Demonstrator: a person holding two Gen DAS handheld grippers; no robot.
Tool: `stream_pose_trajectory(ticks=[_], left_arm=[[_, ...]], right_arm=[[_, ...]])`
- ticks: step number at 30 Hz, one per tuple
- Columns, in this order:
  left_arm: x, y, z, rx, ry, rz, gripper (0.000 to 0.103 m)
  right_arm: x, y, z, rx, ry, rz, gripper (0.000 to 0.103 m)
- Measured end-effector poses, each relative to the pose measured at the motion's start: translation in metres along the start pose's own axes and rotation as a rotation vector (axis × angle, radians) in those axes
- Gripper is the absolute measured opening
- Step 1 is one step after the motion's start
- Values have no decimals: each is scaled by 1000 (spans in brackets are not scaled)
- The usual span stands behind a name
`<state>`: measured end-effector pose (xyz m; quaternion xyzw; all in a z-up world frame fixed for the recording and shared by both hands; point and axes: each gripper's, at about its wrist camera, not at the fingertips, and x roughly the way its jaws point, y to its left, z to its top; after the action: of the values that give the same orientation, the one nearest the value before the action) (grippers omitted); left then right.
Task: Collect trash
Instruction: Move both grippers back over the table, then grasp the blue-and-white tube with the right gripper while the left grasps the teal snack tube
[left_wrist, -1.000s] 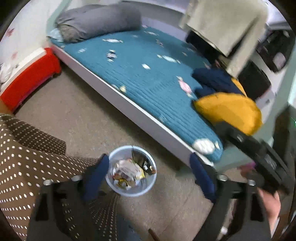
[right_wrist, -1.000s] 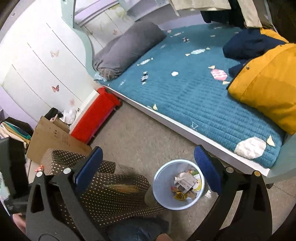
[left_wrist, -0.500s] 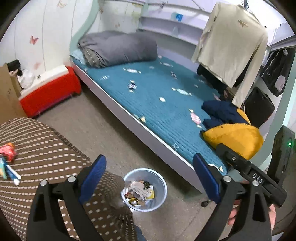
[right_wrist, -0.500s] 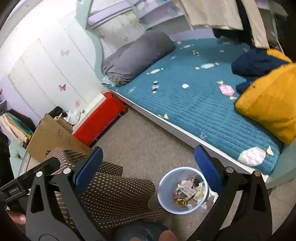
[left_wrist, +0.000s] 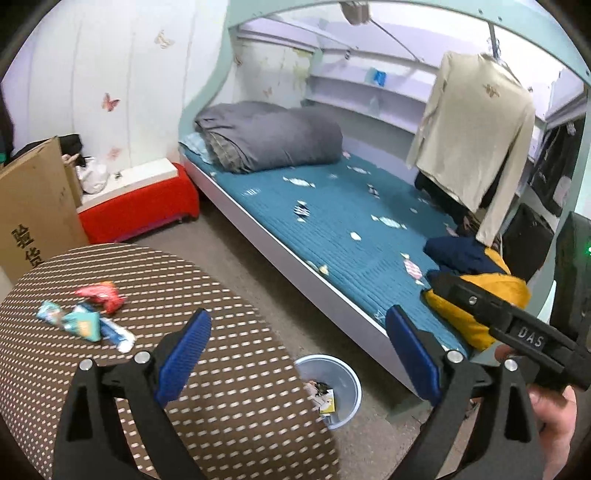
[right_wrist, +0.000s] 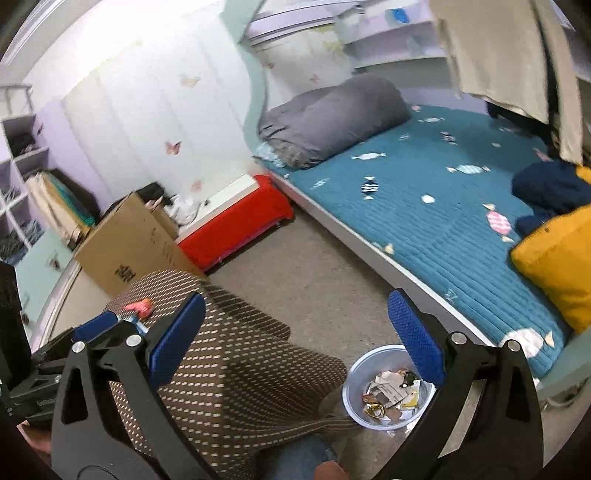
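A round table with a brown dotted cloth (left_wrist: 207, 369) holds snack wrappers: a red one (left_wrist: 101, 295), a teal one (left_wrist: 83, 321) and a blue-white one (left_wrist: 118, 334). A pale blue trash bin (left_wrist: 338, 387) with paper scraps stands on the floor beside the table; it also shows in the right wrist view (right_wrist: 388, 387). My left gripper (left_wrist: 299, 347) is open and empty above the table's right edge. My right gripper (right_wrist: 295, 332) is open and empty, above the table edge and bin. The red wrapper (right_wrist: 138, 307) shows partly behind the left gripper's body.
A bed with a teal cover (left_wrist: 351, 229) runs along the right, with a grey rolled duvet (left_wrist: 269, 138) and yellow and navy clothes (left_wrist: 480, 295). A red box (left_wrist: 136, 210) and a cardboard box (left_wrist: 33, 206) stand by the wall. A beige shirt (left_wrist: 476, 129) hangs.
Both grippers have tilted up and away from the bin. The left view now takes in the table top and the wrappers; the bin has slid to the lower edge.
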<state>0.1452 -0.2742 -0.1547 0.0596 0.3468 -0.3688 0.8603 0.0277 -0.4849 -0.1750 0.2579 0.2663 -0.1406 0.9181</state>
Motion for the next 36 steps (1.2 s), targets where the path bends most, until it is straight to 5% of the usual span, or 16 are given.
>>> stream_pose_trajectory(ticks=[15,29,31,36], left_arm=[[-53,151,-47,-240,-19,204,94],[-17,259,-48,-389,61,281,94],[-6,269,-44,-401,75,283,94],[15,285,-35,-440,105,252,94]], right_arm=[[82,152,-32,-297,196,129,97],[184,239,-66,-569,376,179,96],[190,247,-72,-623,385,176,89],[204,270,-86,-731,383,176,39]])
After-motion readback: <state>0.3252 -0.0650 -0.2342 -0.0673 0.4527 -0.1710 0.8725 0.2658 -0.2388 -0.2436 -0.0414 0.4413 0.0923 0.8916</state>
